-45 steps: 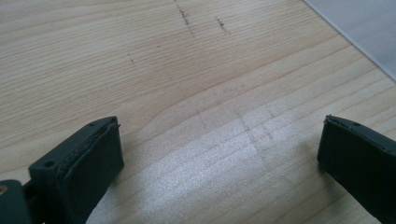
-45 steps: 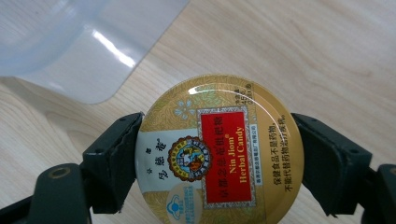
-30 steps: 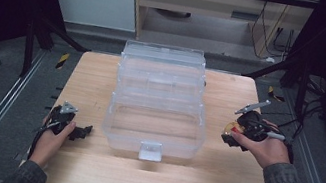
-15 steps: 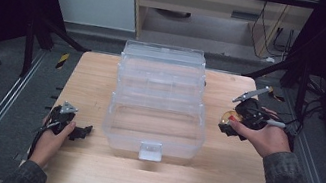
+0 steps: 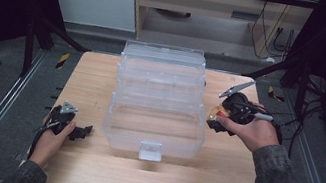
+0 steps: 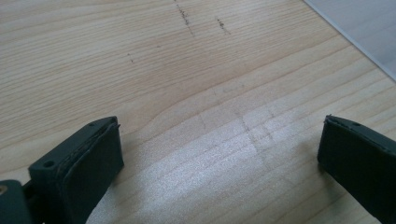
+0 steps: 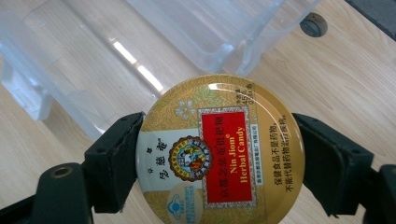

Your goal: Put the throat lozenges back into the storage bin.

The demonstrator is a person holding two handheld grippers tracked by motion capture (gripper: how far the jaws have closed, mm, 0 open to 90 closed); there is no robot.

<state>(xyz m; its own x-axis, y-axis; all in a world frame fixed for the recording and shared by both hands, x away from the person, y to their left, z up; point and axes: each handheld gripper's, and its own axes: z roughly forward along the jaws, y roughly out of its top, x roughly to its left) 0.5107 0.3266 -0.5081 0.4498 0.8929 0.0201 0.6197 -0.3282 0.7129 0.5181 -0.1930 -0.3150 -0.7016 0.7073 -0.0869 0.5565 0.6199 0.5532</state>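
Gold tin (image 7: 219, 151), stiff, light, slick-lidded: our right gripper (image 7: 219, 158) pinches its rim near the table's (image 5: 102, 81) right edge; left gripper (image 6: 219, 154) spread, empty.

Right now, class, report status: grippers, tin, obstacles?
Right gripper shut on candy tin, beside clear box. Left gripper open, resting on table. Nothing in the way.

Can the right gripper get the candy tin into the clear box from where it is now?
Probably yes. The right gripper is clamped on the candy tin right beside the clear box, whose stepped trays look open on top, with nothing between them.
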